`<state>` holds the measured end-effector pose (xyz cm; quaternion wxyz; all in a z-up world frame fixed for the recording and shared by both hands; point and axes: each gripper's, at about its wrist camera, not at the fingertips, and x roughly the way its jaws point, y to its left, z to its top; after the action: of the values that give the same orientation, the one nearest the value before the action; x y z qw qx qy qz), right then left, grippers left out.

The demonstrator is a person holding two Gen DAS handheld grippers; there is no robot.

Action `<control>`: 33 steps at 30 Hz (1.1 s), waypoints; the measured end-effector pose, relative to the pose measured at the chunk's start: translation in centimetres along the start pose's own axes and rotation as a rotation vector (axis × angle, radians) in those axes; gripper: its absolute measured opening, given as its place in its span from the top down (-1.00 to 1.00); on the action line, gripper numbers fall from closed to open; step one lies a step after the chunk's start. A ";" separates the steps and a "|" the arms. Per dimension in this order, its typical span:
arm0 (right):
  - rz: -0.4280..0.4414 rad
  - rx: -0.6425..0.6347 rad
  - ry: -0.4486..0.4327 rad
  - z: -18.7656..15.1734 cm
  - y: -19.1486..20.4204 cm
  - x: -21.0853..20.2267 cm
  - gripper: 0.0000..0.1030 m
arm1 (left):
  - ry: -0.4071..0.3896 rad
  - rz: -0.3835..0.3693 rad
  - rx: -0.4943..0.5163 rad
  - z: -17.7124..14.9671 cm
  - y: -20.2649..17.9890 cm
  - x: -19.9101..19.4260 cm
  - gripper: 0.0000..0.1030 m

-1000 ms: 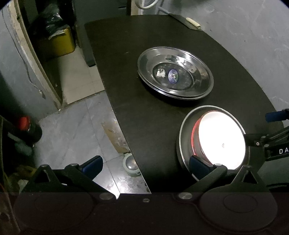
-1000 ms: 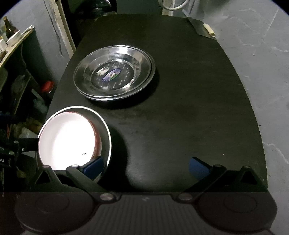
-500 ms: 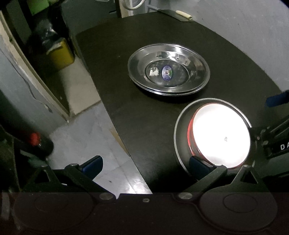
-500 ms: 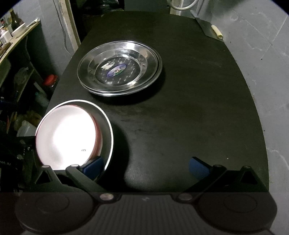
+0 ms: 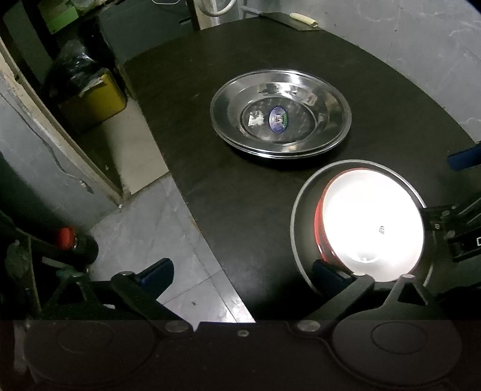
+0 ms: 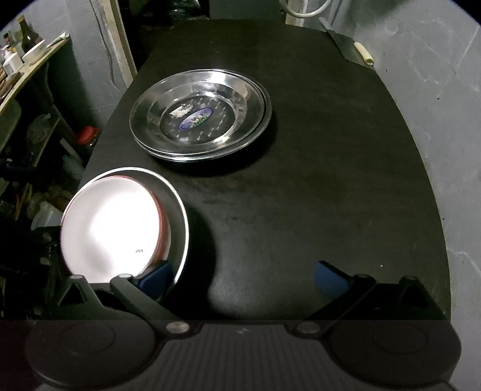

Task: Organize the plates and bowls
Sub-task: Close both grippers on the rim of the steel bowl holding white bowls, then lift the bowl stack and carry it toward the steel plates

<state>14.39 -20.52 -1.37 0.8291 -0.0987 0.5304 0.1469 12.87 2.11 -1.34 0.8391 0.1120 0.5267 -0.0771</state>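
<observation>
A stack of steel plates [image 5: 303,87] [image 6: 228,90] lies at the middle of the black table [image 5: 240,186] [image 6: 315,180]. Nearer, by the table's left edge, a steel bowl [image 5: 303,210] [image 6: 177,216] holds a red-rimmed bowl [image 5: 318,219] with a white bowl [image 5: 369,219] [image 6: 111,222] nested on top. My left gripper [image 5: 243,272] is open: one finger hangs over the floor, the other is at the steel bowl's near rim. My right gripper [image 6: 243,278] is closing slightly, its jaws still wide; the steel bowl's rim lies just inside its left finger, and the pads press nothing.
A cleaver with a pale handle [image 5: 303,19] [image 6: 363,55] lies at the table's far corner. Left of the table the floor holds a yellow box [image 5: 93,93] and a red-capped bottle [image 5: 67,237]. A cluttered shelf [image 6: 30,54] stands beyond. A grey wall runs along the table's right side.
The left wrist view has rolled, so the plates and bowls sit a little differently in it. The dishes have not moved on the table. Both grippers stay wide.
</observation>
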 end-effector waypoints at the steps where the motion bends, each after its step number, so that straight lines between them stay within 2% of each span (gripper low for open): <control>1: 0.007 -0.004 -0.006 0.0 0.0 -0.1 -0.85 | -0.001 -0.003 -0.001 0.0 0.0 0.0 -0.87; 11: 0.080 -0.022 -0.028 -0.1 0.3 -0.7 -0.32 | -0.004 -0.050 -0.026 -0.2 0.4 -0.4 -0.69; 14: 0.107 -0.026 -0.035 -0.2 0.4 -0.8 -0.17 | -0.006 -0.068 -0.035 -0.2 0.5 -0.4 -0.58; 17: 0.128 -0.032 -0.037 -0.3 0.5 -0.9 0.00 | -0.015 -0.095 -0.039 -0.2 0.4 -0.5 -0.35; 19: 0.155 -0.046 -0.038 -0.3 0.7 -1.0 0.23 | -0.028 -0.126 -0.032 -0.2 0.3 -0.8 -0.05; 21: 0.167 -0.068 -0.041 -0.3 1.1 -1.2 0.40 | -0.034 -0.131 -0.017 -0.2 0.0 -0.9 0.04; 24: 0.189 -0.068 -0.041 -0.4 1.2 -1.2 0.53 | -0.042 -0.163 -0.015 -0.3 -0.1 -1.0 0.29; 27: 0.201 -0.070 -0.042 -0.4 1.3 -1.2 0.62 | -0.044 -0.181 -0.020 -0.3 0.0 -0.9 0.36; 33: 0.219 -0.054 -0.040 -0.5 1.0 -1.1 0.62 | -0.047 -0.220 -0.037 -0.2 0.2 -0.8 0.57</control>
<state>13.11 -19.87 -0.57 0.8156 -0.0594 0.5171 0.2528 12.38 2.36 -0.72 0.8396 0.0360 0.5174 -0.1617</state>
